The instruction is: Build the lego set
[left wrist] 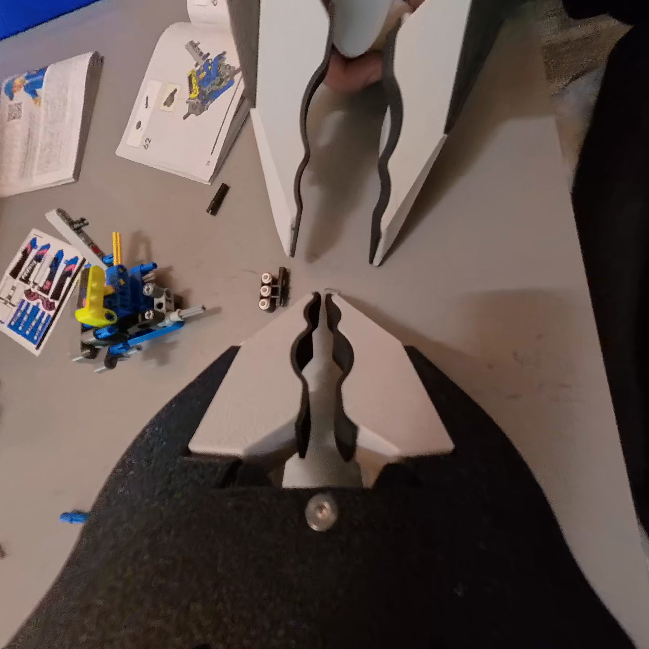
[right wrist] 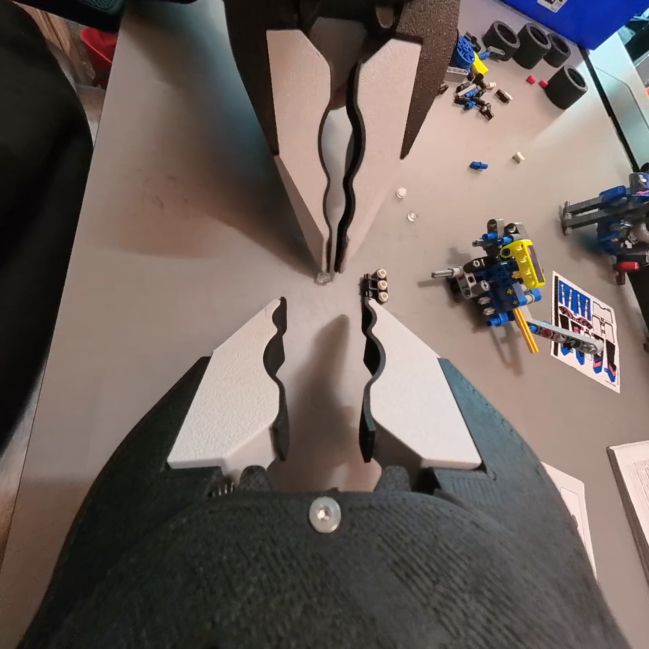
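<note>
My left gripper is shut, its tips down on the grey table, pinching a small clear round stud. It also shows in the right wrist view. My right gripper is open and empty, facing the left one tip to tip; it also shows in the left wrist view. A small black piece with three pale pins lies just beside both sets of tips, close to one right fingertip. A part-built blue and yellow model stands farther off.
An open instruction booklet, a second booklet, a sticker sheet, a black pin and a blue pin lie around. Black tyres, loose parts, two clear studs and another blue assembly sit at the right.
</note>
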Demonstrator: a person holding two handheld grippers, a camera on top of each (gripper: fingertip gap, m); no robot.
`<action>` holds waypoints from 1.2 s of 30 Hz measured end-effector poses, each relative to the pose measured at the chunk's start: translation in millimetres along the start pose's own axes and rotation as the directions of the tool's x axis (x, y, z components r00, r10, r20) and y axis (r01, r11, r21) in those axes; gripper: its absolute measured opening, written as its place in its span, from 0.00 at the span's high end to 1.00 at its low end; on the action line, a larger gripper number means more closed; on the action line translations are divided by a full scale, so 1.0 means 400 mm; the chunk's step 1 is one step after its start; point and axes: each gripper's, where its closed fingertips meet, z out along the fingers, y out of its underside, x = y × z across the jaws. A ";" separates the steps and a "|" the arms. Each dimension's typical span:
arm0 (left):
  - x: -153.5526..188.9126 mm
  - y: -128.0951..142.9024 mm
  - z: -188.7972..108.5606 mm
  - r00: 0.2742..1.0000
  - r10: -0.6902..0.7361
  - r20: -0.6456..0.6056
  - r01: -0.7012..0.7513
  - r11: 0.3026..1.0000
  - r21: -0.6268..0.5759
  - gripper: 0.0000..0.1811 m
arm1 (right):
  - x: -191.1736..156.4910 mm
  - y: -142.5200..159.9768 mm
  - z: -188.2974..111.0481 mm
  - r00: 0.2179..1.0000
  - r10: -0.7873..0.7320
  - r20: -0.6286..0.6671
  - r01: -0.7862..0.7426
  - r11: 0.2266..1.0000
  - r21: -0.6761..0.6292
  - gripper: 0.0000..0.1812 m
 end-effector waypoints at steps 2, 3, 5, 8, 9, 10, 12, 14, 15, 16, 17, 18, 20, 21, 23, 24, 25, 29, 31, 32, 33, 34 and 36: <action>-0.001 -0.009 -0.002 0.999 0.031 0.019 -0.031 0.999 0.006 1.00 | -0.001 0.000 0.000 1.000 0.002 0.002 -0.002 1.000 0.002 0.77; 0.000 -0.011 -0.002 0.999 0.047 0.022 -0.047 0.999 0.005 1.00 | -0.001 0.000 0.000 1.000 0.005 0.004 -0.005 1.000 0.003 0.77; 0.008 -0.008 0.000 0.997 0.073 0.003 -0.073 0.997 -0.013 0.97 | -0.001 0.001 -0.001 1.000 0.008 0.005 -0.008 1.000 0.007 0.77; 0.004 -0.001 -0.005 0.997 0.082 0.003 -0.081 0.996 -0.046 0.95 | -0.001 0.002 -0.001 1.000 0.019 0.009 -0.019 1.000 0.012 0.78; 0.003 -0.007 -0.009 0.997 0.077 0.004 -0.076 0.996 -0.036 0.95 | -0.001 0.002 -0.002 1.000 0.016 0.009 -0.016 1.000 0.010 0.78; 0.006 -0.019 -0.012 0.997 0.073 -0.004 -0.073 0.997 -0.014 0.96 | -0.002 0.002 -0.002 1.000 0.014 0.009 -0.014 1.000 0.010 0.78; 0.014 -0.036 -0.014 0.997 0.080 -0.015 -0.080 0.997 0.013 0.97 | -0.004 0.001 -0.001 1.000 0.018 0.015 -0.018 1.000 0.012 0.78; 0.014 -0.029 -0.010 0.994 0.111 -0.011 -0.111 0.994 -0.015 0.98 | -0.004 0.001 0.000 1.000 0.020 0.018 -0.021 1.000 0.013 0.78; 0.011 -0.020 -0.007 0.993 0.119 -0.006 -0.119 0.992 -0.035 0.98 | -0.004 0.001 0.000 1.000 0.021 0.019 -0.022 1.000 0.014 0.78; 0.012 -0.012 -0.003 0.993 0.121 -0.013 -0.122 0.992 -0.046 0.98 | -0.004 0.001 0.000 1.000 0.024 0.019 -0.024 1.000 0.016 0.78; 0.014 -0.009 0.000 0.993 0.120 -0.021 -0.121 0.992 -0.043 0.99 | -0.004 0.000 -0.001 0.999 0.025 0.020 -0.026 0.999 0.019 0.78; 0.014 -0.011 0.000 0.992 0.122 -0.020 -0.123 0.992 -0.033 0.98 | -0.004 0.000 -0.001 0.999 0.027 0.020 -0.027 0.999 0.021 0.78; 0.016 -0.015 -0.003 0.989 0.145 -0.018 -0.145 0.989 -0.020 0.97 | -0.004 0.000 -0.001 0.999 0.028 0.022 -0.029 0.999 0.021 0.79; 0.014 -0.015 -0.005 0.987 0.161 -0.014 -0.162 0.987 -0.025 0.96 | -0.005 0.000 -0.001 0.999 0.025 0.022 -0.026 0.999 0.021 0.79; 0.009 -0.012 -0.009 0.974 0.225 -0.003 -0.225 0.973 -0.042 0.96 | -0.006 0.000 -0.001 1.000 0.020 0.024 -0.021 1.000 0.019 0.79; 0.006 -0.009 -0.011 0.963 0.269 -0.002 -0.268 0.962 -0.054 0.96 | -0.006 0.000 -0.001 0.999 0.021 0.025 -0.021 1.000 0.017 0.79; 0.002 -0.006 -0.011 0.950 0.311 0.000 -0.310 0.948 -0.069 0.95 | -0.006 0.000 0.000 0.999 0.020 0.027 -0.021 1.000 0.016 0.79; 0.002 -0.006 -0.003 0.889 0.456 -0.034 -0.457 0.885 -0.094 0.95 | -0.007 0.001 0.000 0.999 0.023 0.031 -0.023 1.000 0.015 0.79; 0.002 -0.008 0.003 0.869 0.491 -0.060 -0.494 0.863 -0.101 0.95 | -0.007 0.001 0.000 0.999 0.021 0.031 -0.021 1.000 0.015 0.80; 0.002 -0.009 0.006 0.860 0.506 -0.070 -0.511 0.854 -0.102 0.95 | -0.008 0.001 0.000 0.999 0.020 0.031 -0.020 1.000 0.015 0.80; 0.003 -0.008 0.008 0.852 0.516 -0.086 -0.522 0.846 -0.104 0.96 | -0.008 0.001 0.000 0.999 0.020 0.032 -0.020 1.000 0.014 0.80; 0.002 -0.007 0.009 0.849 0.520 -0.095 -0.528 0.842 -0.110 0.96 | -0.009 0.001 0.000 0.999 0.020 0.032 -0.021 1.000 0.014 0.80; 0.002 -0.007 0.010 0.840 0.532 -0.106 -0.542 0.833 -0.115 0.99 | -0.008 0.001 -0.001 0.999 0.021 0.031 -0.021 1.000 0.014 0.80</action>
